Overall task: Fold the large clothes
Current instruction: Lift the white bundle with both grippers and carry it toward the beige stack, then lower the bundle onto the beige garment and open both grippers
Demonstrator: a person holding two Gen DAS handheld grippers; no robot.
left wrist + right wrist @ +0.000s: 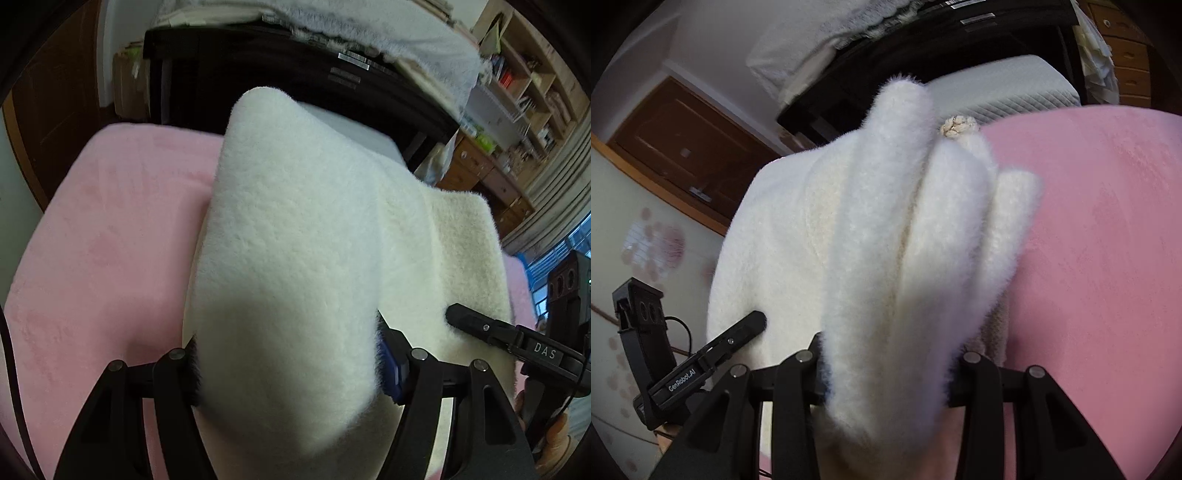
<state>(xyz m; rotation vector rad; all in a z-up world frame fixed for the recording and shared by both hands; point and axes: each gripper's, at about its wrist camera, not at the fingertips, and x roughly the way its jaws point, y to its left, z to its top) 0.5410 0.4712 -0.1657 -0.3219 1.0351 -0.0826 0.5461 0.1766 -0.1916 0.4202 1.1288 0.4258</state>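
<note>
Pink plush covers the bed [92, 229], the broadest thing in sight, and it runs out to both sides under the work. Behind it stands a dark bed frame [229, 70] with a pale blanket [388, 33] heaped on top, and off to one side wooden shelves [524, 85] crowded with small things too blurred to name.

Across the pink cover lies the white fleece garment [295, 221], thick and fuzzy, its near edge lifted off the bed in two places while the rest drapes flat behind. A knotted cream cord end [958, 127] pokes out beside its bunched folds.

At one lifted spot the left tool [288, 365] has a fat roll of the fleece between its fingers, the jaws standing fairly wide around the bulk. Beside it, the right tool [886, 373] is closed narrower on a gathered bundle of the same garment, with pile bulging out over both fingers.
</note>
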